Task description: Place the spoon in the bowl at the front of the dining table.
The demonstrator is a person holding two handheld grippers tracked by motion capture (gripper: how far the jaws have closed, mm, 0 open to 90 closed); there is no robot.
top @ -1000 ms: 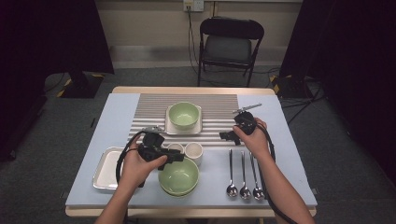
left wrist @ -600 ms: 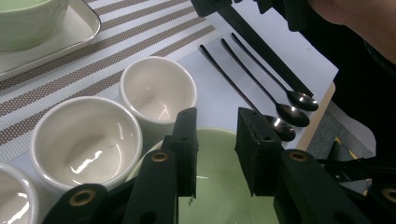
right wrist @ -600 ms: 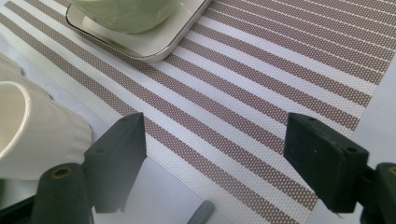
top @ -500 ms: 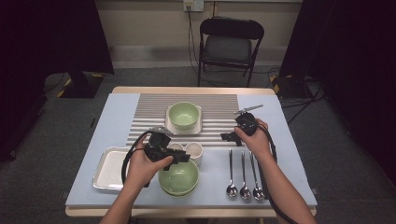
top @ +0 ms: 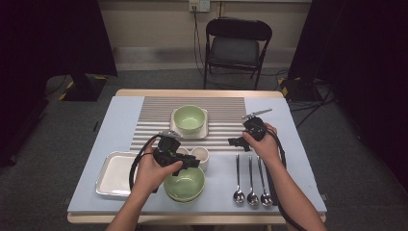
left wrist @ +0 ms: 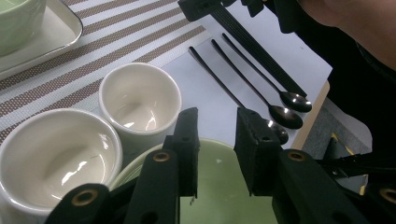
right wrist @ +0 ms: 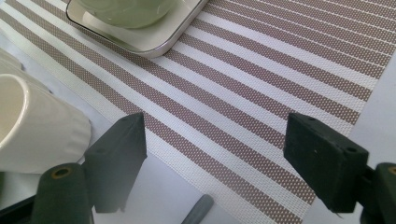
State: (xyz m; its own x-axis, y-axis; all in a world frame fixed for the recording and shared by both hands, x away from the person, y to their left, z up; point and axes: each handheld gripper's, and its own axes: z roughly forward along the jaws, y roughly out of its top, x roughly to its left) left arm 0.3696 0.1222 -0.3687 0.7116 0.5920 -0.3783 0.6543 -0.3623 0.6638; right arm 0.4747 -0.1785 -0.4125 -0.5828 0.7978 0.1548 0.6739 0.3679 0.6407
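Observation:
A stack of green bowls (top: 184,185) sits near the table's front edge. My left gripper (top: 195,162) hovers over the stack's far rim with its jaws a little apart. In the left gripper view the left gripper (left wrist: 217,154) shows the bowl's inside (left wrist: 219,191) through the gap, and nothing is pinched. Two white cups (top: 199,155) (left wrist: 140,100) stand just behind the bowls. My right gripper (top: 238,142) (right wrist: 219,158) is wide open above the striped mat (right wrist: 261,93), near the handle ends of three spoons (top: 250,180); one handle tip (right wrist: 198,210) lies below it.
Another green bowl (top: 189,119) rests on a square plate (top: 206,131) in the middle of the mat (top: 154,115). A white tray (top: 113,173) lies at the front left. A folding chair (top: 235,48) stands beyond the table's far edge.
My left gripper has edged slightly to the right over the green bowls. The right gripper has stayed where it was.

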